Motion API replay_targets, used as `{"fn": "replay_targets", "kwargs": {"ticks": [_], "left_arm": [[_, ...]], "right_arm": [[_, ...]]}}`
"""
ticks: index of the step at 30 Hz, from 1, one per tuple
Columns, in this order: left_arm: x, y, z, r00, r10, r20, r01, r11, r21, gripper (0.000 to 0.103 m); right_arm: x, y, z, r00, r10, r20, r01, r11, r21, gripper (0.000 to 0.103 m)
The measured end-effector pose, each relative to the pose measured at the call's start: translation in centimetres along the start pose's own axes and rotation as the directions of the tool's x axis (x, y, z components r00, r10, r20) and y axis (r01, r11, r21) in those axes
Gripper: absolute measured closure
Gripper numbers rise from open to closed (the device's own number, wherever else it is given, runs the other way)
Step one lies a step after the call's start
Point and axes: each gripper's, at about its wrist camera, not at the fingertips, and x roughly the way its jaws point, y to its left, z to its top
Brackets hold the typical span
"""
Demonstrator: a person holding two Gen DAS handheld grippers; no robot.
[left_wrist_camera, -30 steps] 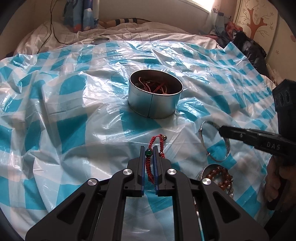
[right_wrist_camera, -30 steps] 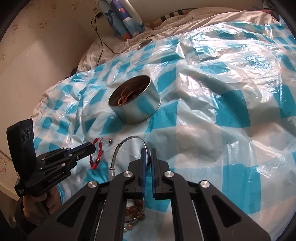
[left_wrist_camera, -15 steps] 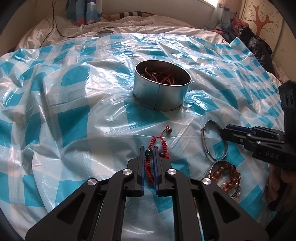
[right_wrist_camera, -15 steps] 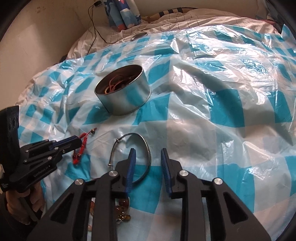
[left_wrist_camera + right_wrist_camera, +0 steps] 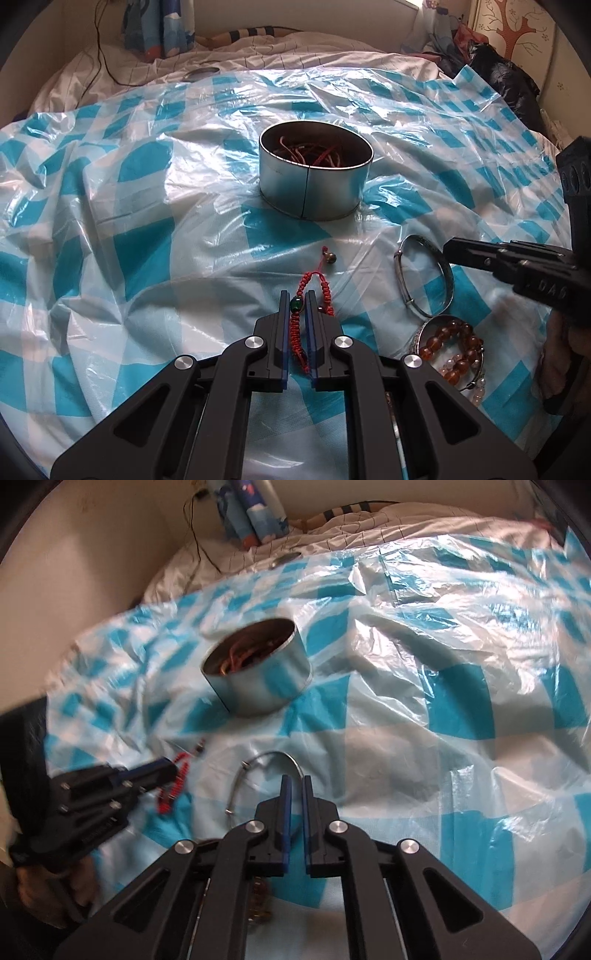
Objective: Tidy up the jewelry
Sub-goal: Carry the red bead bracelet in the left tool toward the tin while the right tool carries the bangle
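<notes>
your left claw [image 5: 296, 308] is pinched on the red cord bracelet [image 5: 308, 295], its green bead sitting between the pads and the loose loop hanging out ahead of the tips. your right claw [image 5: 294, 786] is pressed nearly together around the far rim of the silver bangle [image 5: 258, 775]; it looks like a grip on the metal, though the blur makes that a judgement. both pieces lie low over the blue checked plastic sheet [image 5: 129, 221] on the bed. the metal tin [image 5: 316, 175], already holding cords, sits straight ahead of the left claw and ahead and slightly left of the right one. the left is the nearer, so carry the bracelet forward and up over the rim first. the amber bead bracelets [image 5: 452, 345] wait just behind the bangle.
</notes>
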Motion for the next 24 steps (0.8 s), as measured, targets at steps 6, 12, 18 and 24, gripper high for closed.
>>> {"fn": "replay_targets", "kwargs": {"ticks": [6, 12, 18, 24], "left_arm": [[-0.2, -0.3, 0.1, 1.0, 0.02, 0.012, -0.02, 1.0, 0.022, 0.096], [-0.3, -0.1, 0.1, 1.0, 0.021, 0.015, -0.021, 1.0, 0.015, 0.096], [-0.1, 0.0, 0.0, 1.0, 0.024, 0.004, -0.024, 1.0, 0.007, 0.096], [0.4, 0.0, -0.1, 1.0, 0.022, -0.013, -0.022, 1.0, 0.01, 0.096]], "right_arm": [[-0.2, -0.1, 0.2, 0.999, 0.033, 0.007, -0.033, 0.999, 0.029, 0.097], [0.3, -0.1, 0.0, 1.0, 0.001, -0.03, 0.0, 1.0, 0.021, 0.097], [1.0, 1.4, -0.5, 0.994, -0.109, -0.023, 0.107, 0.99, -0.089, 0.061], [1.8, 1.7, -1.0, 0.986, -0.158, -0.046, 0.15, 0.979, -0.138, 0.096]]}}
